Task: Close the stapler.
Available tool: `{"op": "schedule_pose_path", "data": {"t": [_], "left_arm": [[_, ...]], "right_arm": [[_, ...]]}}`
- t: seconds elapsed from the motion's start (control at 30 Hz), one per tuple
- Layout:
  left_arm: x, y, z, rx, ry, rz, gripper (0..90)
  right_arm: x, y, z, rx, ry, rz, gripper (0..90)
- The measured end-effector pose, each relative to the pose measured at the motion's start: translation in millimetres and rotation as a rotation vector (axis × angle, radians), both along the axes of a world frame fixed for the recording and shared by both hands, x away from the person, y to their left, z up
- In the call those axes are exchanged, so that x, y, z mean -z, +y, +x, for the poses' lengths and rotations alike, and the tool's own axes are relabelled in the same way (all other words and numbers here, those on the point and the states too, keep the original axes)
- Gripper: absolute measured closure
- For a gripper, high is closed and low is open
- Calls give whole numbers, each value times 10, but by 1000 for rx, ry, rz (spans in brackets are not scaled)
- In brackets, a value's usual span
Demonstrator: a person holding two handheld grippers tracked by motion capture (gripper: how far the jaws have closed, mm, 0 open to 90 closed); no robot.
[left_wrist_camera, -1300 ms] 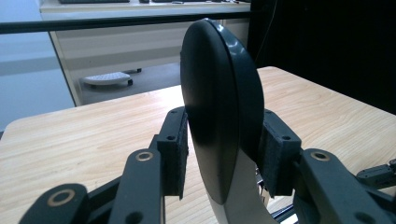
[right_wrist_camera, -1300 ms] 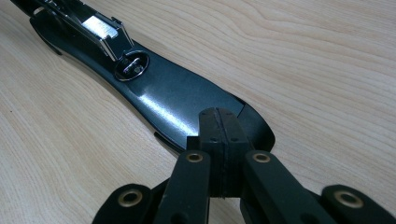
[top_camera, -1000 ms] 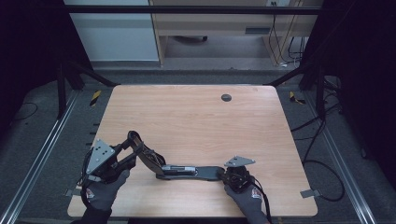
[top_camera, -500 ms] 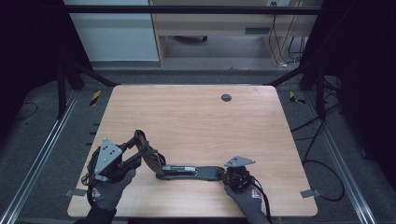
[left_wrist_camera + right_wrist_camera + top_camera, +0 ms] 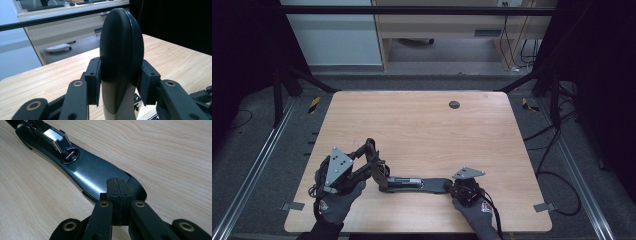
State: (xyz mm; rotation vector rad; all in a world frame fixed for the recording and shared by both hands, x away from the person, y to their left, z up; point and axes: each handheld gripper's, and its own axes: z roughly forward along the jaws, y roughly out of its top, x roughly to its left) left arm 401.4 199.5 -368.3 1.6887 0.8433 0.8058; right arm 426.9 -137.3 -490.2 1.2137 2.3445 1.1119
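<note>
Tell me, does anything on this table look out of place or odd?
The stapler is swung wide open: its base lies flat on the table with the shut right gripper pressing on its end, while the left gripper holds its top arm raised. Nothing looks spilled or damaged.

Stapler, swung open, near the front edge of the table (image 5: pixel 422 125), left of centre.

Base arm (image 5: pixel 432 184) flat on the tabletop, running left to right. Right gripper (image 5: pixel 451 187) at its right end; in the right gripper view the jaws are closed together, tips down on that end of the base arm (image 5: pixel 87 173), metal magazine (image 5: pixel 53 135) farther along, beyond them.

Top arm (image 5: pixel 371 156) raised from the hinge at the left end, tilting up and left. Left gripper (image 5: pixel 362 162) there; in the left gripper view its pads clamp either side of the top arm (image 5: pixel 121 50), standing upright between them.

Small round grommet (image 5: pixel 454 104) on the table, far side, right of centre, well apart from the stapler.
</note>
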Motion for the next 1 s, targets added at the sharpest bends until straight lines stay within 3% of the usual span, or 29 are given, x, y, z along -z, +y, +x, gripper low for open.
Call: {"op": "schedule_pose_path", "data": {"t": [0.23,0.3,0.33,0.63,1.0], "left_arm": [[-5,-111,0,0,-12,27,583],[-8,-136,8,3,-32,44,582],[-7,-151,-2,3,-19,48,582],[-7,-235,0,12,-29,72,579],[2,-391,-1,39,-45,133,569]], "right_arm": [[-3,3,-3,3,4,2,900],[-3,3,-3,2,3,1,900],[-2,2,-2,2,3,1,900],[-2,4,-3,2,1,1,900],[-4,4,-5,4,3,-3,900]]}}
